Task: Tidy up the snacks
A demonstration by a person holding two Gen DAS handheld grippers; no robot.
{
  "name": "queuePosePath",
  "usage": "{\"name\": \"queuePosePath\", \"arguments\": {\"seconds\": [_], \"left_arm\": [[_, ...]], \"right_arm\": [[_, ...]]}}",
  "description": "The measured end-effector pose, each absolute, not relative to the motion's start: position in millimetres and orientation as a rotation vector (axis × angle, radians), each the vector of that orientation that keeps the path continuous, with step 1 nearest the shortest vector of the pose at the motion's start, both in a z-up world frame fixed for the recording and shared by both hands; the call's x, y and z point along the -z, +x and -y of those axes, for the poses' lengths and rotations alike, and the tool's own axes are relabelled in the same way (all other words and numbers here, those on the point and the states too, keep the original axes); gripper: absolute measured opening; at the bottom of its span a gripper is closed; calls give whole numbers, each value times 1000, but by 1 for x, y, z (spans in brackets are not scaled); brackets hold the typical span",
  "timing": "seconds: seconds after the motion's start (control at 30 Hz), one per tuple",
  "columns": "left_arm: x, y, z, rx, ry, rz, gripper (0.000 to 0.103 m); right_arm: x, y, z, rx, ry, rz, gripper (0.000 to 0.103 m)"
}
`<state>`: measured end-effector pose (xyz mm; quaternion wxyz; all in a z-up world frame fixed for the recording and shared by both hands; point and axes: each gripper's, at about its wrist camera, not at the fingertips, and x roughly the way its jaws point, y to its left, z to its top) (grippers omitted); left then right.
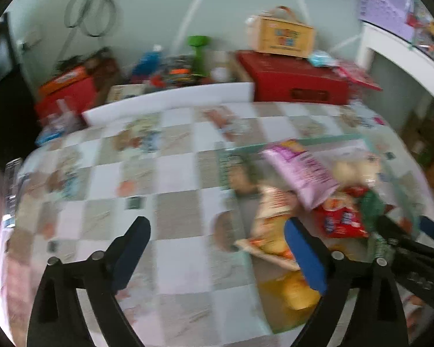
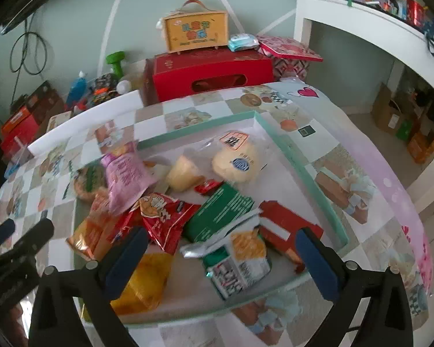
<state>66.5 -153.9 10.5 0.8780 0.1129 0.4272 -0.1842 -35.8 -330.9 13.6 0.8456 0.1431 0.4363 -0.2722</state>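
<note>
1. At the bottom of the right wrist view, the right hand-held gripper point(image 2: 220, 256) hangs with its blue-padded jaws spread wide and nothing between them, poised over the near end of a shallow teal-rimmed tray point(image 2: 321, 186).
2. Directly ahead of those jaws lies a green-and-white snack packet point(image 2: 240, 263), beside a yellow packet point(image 2: 147, 280) at lower left of centre and a red carton point(image 2: 286, 230) to the right.
3. In the left wrist view, heavily blurred, the left hand-held gripper point(image 1: 217, 253) is likewise wide open and holds nothing; it hovers over the checked tablecloth point(image 1: 176, 173), its right finger overlapping the tray's left edge.
4. Mid-tray, a red crinkled packet point(image 2: 165, 219) and a dark green packet point(image 2: 220, 214) overlap, with an orange packet point(image 2: 92, 234) at the left rim.
5. Further in, a pink bag point(image 2: 124, 179) leans across the pile, next to what appear to be two pale bread rolls in clear wrap point(image 2: 237, 163).
6. The tray sits on the table at the centre of the frame, all snacks heaped inside it.
7. Beyond the table's far edge, at upper centre, a large red box point(image 2: 211, 72) carries a yellow case with a handle point(image 2: 195, 31); a green dumbbell point(image 2: 115, 60) stands to its left against the pale wall.
</note>
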Motion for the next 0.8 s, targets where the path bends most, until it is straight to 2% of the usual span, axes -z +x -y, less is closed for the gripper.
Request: {"name": "queuePosePath", "arguments": {"seconds": [0.2, 0.8], "left_arm": [[-7, 51, 115, 277, 204, -873, 102], [26, 19, 56, 117, 231, -975, 102]], "right_arm": [[-18, -50, 302, 535, 269, -911, 103], [4, -61, 247, 439, 183, -972, 103]]}}
